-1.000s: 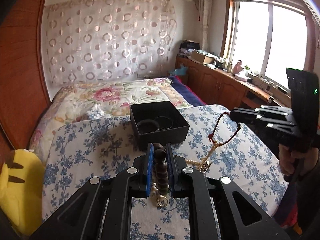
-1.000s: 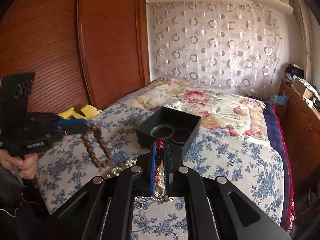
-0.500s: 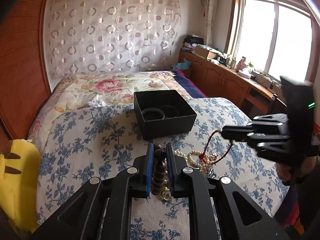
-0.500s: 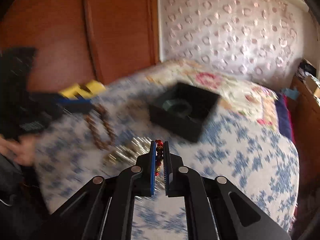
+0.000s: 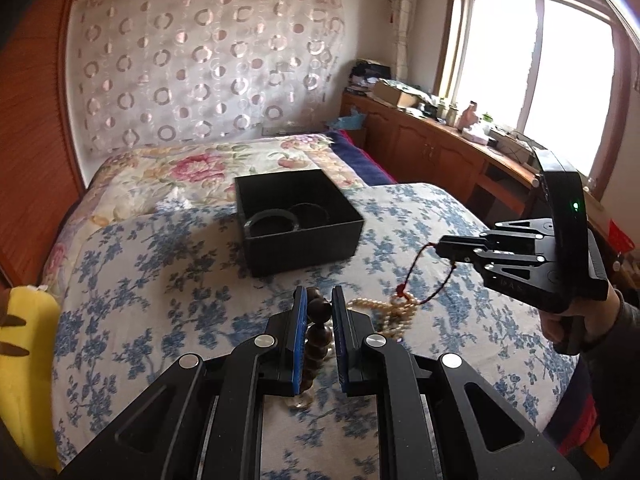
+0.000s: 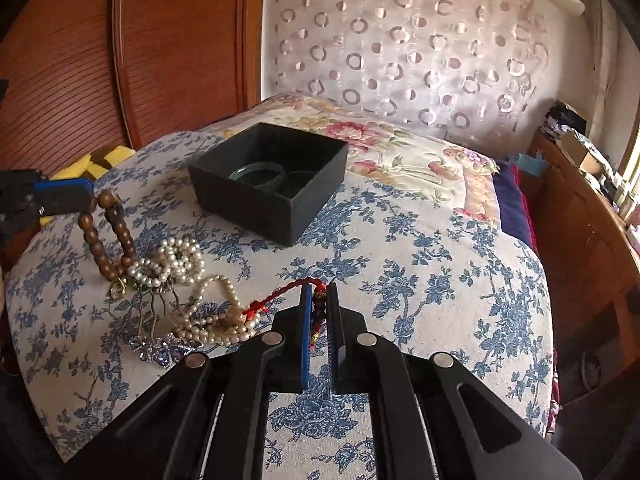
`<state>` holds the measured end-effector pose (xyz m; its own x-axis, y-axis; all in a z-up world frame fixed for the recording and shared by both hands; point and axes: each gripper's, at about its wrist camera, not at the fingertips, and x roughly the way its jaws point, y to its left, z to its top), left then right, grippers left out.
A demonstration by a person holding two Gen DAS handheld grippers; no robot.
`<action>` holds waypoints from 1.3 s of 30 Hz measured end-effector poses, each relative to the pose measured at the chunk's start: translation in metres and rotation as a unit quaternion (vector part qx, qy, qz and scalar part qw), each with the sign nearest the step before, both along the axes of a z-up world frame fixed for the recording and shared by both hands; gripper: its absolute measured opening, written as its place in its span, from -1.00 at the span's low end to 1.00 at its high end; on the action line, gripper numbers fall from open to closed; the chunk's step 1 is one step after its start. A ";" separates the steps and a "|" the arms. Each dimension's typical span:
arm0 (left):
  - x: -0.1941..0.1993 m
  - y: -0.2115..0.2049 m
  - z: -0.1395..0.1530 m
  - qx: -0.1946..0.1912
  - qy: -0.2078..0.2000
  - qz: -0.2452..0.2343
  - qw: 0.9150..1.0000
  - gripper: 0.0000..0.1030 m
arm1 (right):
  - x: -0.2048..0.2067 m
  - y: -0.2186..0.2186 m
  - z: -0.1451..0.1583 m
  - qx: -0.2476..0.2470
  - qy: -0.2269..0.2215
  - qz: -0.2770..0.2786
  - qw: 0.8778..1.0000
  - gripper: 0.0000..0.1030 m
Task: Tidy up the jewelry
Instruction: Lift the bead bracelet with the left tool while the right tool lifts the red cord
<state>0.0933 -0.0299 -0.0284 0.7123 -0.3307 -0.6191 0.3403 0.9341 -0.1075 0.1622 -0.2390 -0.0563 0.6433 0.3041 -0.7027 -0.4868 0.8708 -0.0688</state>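
Observation:
A black open box point(image 5: 298, 220) stands on the bed and holds two bangles point(image 5: 273, 222); it also shows in the right wrist view point(image 6: 268, 184). My left gripper point(image 5: 319, 308) is shut on a brown wooden bead bracelet point(image 5: 318, 328), which hangs from it in the right wrist view point(image 6: 108, 236). My right gripper point(image 6: 319, 300) is shut on a red cord bracelet point(image 6: 280, 294), seen from the left wrist view point(image 5: 416, 276) trailing down to a pile of pearl strands point(image 6: 180, 264). A hair comb point(image 6: 158, 304) and a beaded piece point(image 6: 164, 346) lie in the pile.
The bed has a blue floral cover point(image 6: 400, 248). A yellow plush toy point(image 5: 24, 360) lies at its left edge. A wooden wardrobe point(image 6: 120, 60) stands on the left, a cluttered wooden counter point(image 5: 440, 136) on the right under the window.
My right gripper has lowered and moved back with the red cord, whose far end now rests on the pearl pile. My left gripper has drawn back slightly, still holding the wooden beads.

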 end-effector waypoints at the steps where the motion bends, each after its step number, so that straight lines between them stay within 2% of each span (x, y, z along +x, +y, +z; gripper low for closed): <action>1: 0.000 -0.005 0.000 0.002 0.000 -0.004 1.000 -0.78 | -0.001 -0.001 0.001 0.004 -0.002 0.000 1.000 -0.85; 8: 0.016 -0.040 -0.012 0.007 0.019 -0.048 0.999 -0.78 | -0.002 -0.004 0.003 0.014 -0.005 0.003 1.000 -0.85; 14: 0.027 -0.058 -0.037 0.004 0.056 -0.079 0.995 -0.78 | -0.002 -0.006 0.000 0.027 0.000 0.001 1.000 -0.85; 20: 0.037 -0.069 -0.062 0.029 0.089 -0.085 0.992 -0.78 | -0.005 -0.009 0.003 0.039 -0.005 0.003 0.999 -0.85; 24: 0.040 -0.071 -0.067 0.040 0.091 -0.083 0.992 -0.78 | -0.006 -0.011 0.006 0.043 -0.011 0.002 0.999 -0.85; 27: 0.043 -0.073 -0.072 0.061 0.095 -0.079 0.990 -0.77 | -0.007 -0.012 0.008 0.045 -0.016 0.001 0.999 -0.85; 32: 0.040 -0.077 -0.077 0.089 0.093 -0.079 0.989 -0.76 | -0.004 -0.024 0.015 0.027 -0.046 -0.037 0.998 -0.85; 35: 0.040 -0.075 -0.076 0.083 0.096 -0.075 0.989 -0.76 | 0.001 -0.039 0.021 0.039 -0.057 -0.070 0.995 -0.85; 39: 0.039 -0.070 -0.070 0.069 0.090 -0.069 0.991 -0.76 | 0.003 -0.045 0.024 0.051 -0.054 -0.065 0.995 -0.85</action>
